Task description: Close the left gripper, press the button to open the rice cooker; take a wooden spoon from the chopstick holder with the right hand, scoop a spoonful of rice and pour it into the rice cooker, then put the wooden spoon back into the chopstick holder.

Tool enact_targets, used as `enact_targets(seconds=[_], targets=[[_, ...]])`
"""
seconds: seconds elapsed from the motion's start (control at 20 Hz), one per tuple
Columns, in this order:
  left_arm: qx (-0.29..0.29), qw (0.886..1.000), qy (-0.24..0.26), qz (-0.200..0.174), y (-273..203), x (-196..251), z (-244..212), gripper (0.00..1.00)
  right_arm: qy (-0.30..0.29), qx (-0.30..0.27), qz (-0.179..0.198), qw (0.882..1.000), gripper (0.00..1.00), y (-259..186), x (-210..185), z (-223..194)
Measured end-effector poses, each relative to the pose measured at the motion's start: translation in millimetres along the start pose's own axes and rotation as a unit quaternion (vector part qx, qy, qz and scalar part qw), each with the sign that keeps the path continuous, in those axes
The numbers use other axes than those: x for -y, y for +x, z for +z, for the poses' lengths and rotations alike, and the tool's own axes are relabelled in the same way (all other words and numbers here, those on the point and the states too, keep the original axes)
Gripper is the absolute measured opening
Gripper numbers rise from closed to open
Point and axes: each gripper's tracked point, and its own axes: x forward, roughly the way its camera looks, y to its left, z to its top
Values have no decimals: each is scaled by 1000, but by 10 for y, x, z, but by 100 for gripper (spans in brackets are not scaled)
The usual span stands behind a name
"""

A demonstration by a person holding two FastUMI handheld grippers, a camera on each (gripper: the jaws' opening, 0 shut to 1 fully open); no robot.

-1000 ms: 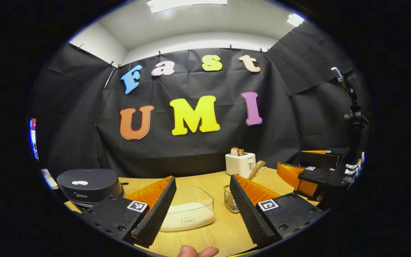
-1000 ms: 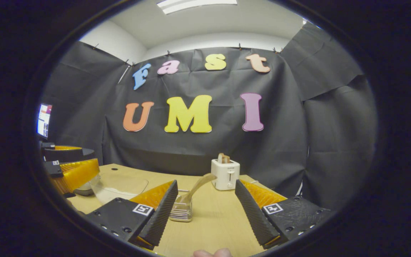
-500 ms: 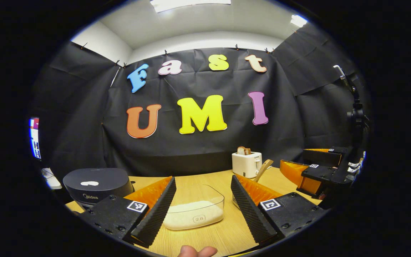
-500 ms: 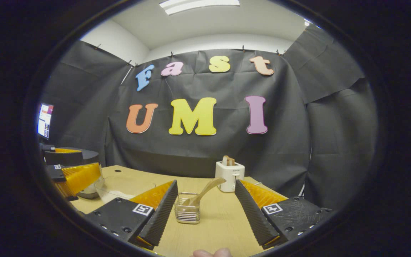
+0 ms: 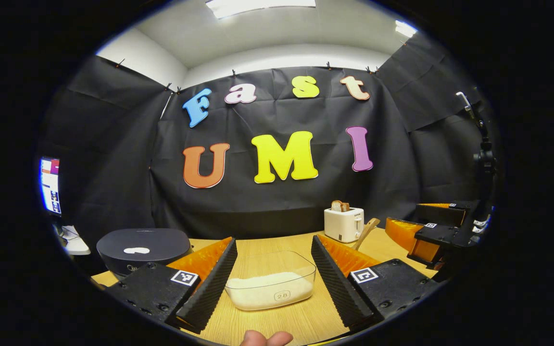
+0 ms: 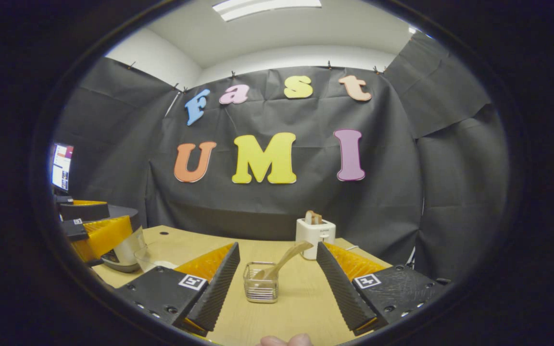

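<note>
The table (image 5: 277, 245) is light wood and carries all the things. At its left side, in the left gripper view, stands the rice cooker (image 5: 143, 247): dark, low and rounded, with a flat closed lid that has a pale mark on top. In front of the left gripper (image 5: 273, 278) sits a clear container (image 5: 271, 278) with rounded corners; white rice (image 5: 267, 287) covers its bottom in a low layer. The fingers of the left gripper are wide apart and hold nothing; the container lies between them, farther off. At the back right stands a white toaster (image 5: 344, 224) with bread slices in it. In the right gripper view, the chopstick holder (image 6: 260, 288) is a small clear box with ribbed walls, standing on the table between the fingers of the right gripper (image 6: 277, 283), not touching them. The wooden spoon (image 6: 283, 261) stands in it, pale, leaning to the right, its handle rising above the rim. The right gripper is also wide apart and empty.
</note>
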Motion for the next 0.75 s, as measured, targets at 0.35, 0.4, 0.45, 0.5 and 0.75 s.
enact_targets(seconds=[0.35,0.4,0.45,0.5,0.75], targets=[[5,1000,-6,5,-39,-68,69,99,-1,5,3,1000,92,-33,-66,67],[5,1000,-7,6,-39,-79,77,98,-2,5,3,1000,92,-39,-79,79],[4,1000,-8,7,-42,-91,71,98,-3,5,4,1000,92,-40,-89,79],[3,1000,-8,7,-46,-98,69,98,-4,5,5,1000,92,-39,-107,75],[-2,1000,-12,13,-48,-159,39,98,-7,6,5,1000,92,-56,-128,87]])
